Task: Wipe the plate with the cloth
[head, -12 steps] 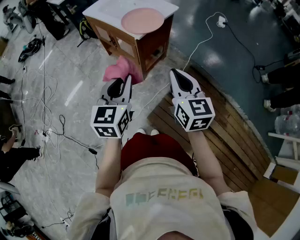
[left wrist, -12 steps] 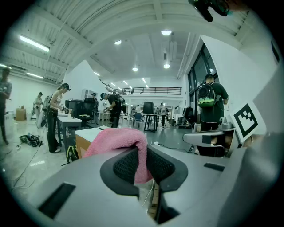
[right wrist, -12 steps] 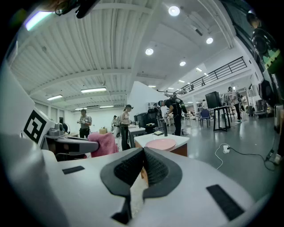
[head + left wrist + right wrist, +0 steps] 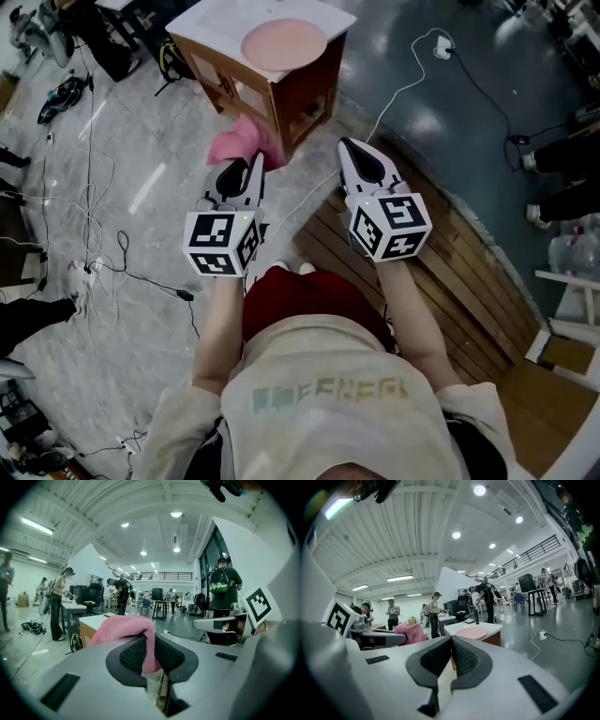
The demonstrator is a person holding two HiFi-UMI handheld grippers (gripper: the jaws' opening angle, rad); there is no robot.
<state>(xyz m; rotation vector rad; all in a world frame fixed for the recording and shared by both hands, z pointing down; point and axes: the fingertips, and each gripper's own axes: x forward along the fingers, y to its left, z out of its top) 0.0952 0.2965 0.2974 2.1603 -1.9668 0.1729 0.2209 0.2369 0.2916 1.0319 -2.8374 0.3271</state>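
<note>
The grey stone floor [image 4: 122, 187] is taking up most of the head view, with a patch of wooden decking [image 4: 450, 272] running along under the person's right side. Up at the top a small wooden table [image 4: 211, 26] with a white top is standing on the stone. The pink plate [image 4: 284, 42] is sitting flat on that top, near the edge facing the person, with nothing touching it. In the right gripper view the same plate [image 4: 471, 632] is showing straight ahead past the jaw tips, well apart from them.

The left gripper [image 4: 251, 161] is hovering in front of the table and lower than its top. Its jaws are clamping a pink cloth [image 4: 246, 141], which is bunching up and flopping over the left pad in the left gripper view [image 4: 124, 630]. The right gripper [image 4: 345, 145] is hanging level with it, just beside it. Its jaws are pressing together with nothing between them [image 4: 451, 641].

Thin dark cables [image 4: 94, 244] are straggling across the floor on the left, and a white cord is leading to a plug block [image 4: 441, 42] near the top right.
</note>
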